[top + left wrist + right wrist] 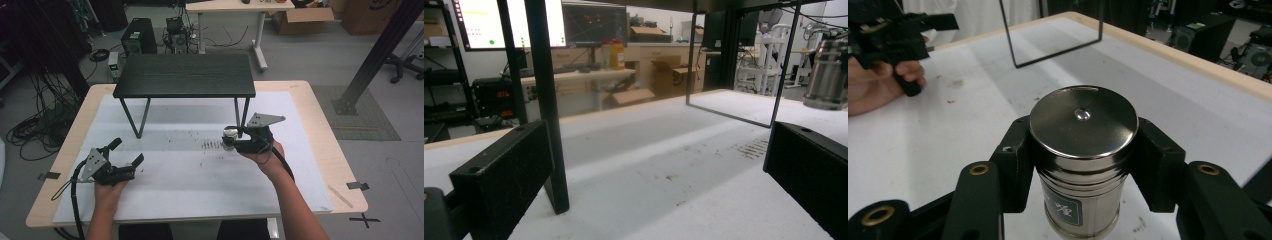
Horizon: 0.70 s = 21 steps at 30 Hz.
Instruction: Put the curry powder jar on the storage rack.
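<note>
The steel canister (1083,150) was held around its upper body between the fingers (1015,145) of the right gripper (235,141), just in front of the right legs of the small black stand (185,75). It was judged, from the clamped grip and the light surface (200,185) seen beneath it in the right gripper view, that the canister had been picked up and that the carrying step was in hand. The next move was judged to call for a steady, upright carry to wherever the canister was to be set, possibly the top of the black stand, which would call for height enough to pass its front edge.

The left gripper (127,152) was rested low on the surface, left of and in front of the stand, its fingers (504,170) spread wide with nothing between them. The stand's thin right legs (244,112) were judged the nearest obstacle. Dark scuff marks (212,145) were seen beside the canister.
</note>
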Each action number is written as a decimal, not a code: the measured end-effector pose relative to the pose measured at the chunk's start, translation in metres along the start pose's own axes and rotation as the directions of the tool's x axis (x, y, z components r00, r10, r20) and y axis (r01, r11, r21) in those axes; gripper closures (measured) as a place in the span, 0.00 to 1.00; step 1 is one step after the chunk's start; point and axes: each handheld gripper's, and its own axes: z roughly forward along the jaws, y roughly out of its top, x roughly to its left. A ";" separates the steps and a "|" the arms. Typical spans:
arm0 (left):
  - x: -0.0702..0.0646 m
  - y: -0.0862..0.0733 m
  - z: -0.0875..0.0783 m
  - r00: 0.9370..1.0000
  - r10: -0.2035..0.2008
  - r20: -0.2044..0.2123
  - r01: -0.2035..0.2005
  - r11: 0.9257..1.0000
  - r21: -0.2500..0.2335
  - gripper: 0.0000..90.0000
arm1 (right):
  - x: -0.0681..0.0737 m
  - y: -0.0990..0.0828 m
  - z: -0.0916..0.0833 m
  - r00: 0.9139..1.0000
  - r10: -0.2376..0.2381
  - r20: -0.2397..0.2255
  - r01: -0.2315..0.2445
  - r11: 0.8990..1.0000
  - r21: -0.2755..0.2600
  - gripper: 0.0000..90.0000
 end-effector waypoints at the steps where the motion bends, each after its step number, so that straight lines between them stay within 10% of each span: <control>1: 0.000 0.000 0.000 1.000 0.000 0.000 0.000 1.000 0.000 0.00 | 0.001 0.003 -0.001 1.000 -0.003 -0.005 0.003 1.000 -0.001 0.54; 21: 0.000 0.000 0.000 1.000 -0.001 -0.001 0.001 1.000 0.000 0.00 | 0.011 0.057 -0.016 0.998 -0.032 -0.051 0.032 0.999 0.002 0.54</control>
